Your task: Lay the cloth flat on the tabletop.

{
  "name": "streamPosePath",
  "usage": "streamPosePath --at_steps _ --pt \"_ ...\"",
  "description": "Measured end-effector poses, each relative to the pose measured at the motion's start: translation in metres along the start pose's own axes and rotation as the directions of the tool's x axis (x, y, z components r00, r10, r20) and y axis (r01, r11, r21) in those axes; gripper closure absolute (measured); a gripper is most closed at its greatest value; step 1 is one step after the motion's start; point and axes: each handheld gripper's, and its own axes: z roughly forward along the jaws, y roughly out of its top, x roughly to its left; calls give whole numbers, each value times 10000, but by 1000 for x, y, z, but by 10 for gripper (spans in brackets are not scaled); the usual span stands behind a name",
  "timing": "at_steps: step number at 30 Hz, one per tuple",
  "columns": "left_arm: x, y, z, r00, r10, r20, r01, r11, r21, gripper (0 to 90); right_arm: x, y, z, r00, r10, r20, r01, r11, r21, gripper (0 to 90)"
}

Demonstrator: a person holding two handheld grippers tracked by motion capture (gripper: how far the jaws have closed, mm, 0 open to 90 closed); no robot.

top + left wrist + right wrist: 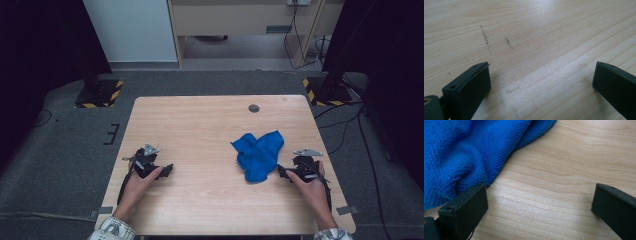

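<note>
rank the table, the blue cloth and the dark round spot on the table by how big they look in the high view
1. table, by far the largest
2. blue cloth
3. dark round spot, the smallest

your light wooden rectangular surface [200, 125] shows pale grain and a few dark scuff marks [485, 37] in the left gripper view. a crumpled bright blue microfibre cloth [258, 154] lies on its right half, near the front edge. a small round dark grey disc [254, 108] sits flush near the far edge.
</note>
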Motion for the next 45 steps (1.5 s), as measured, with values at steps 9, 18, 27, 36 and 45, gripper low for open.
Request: streamPosePath --at_steps 9,18,27,36,45 --pt "-1 0 0 10000 -23 -15 23 10000 5 8 0 0 0 10000 -4 4 4 10000 0 7" --pt "-1 -1 -1 10000 -11 16 11 10000 -4 8 1 1 0 9999 -60 -126 59 9999 -84 57" --pt "-1 -1 -1 10000 -1 21 1 10000 5 5 9 9 -14 9982 -484 -366 453 9957 -813 114" --pt "-1 -1 -1 10000 2 26 -2 10000 6 4 17 14 -25 9964 -590 -613 514 9915 -1199 185" --pt "-1 -1 -1 10000 11 32 -11 10000 10 3 21 21 -26 9937 -627 -926 506 9906 -1273 169"
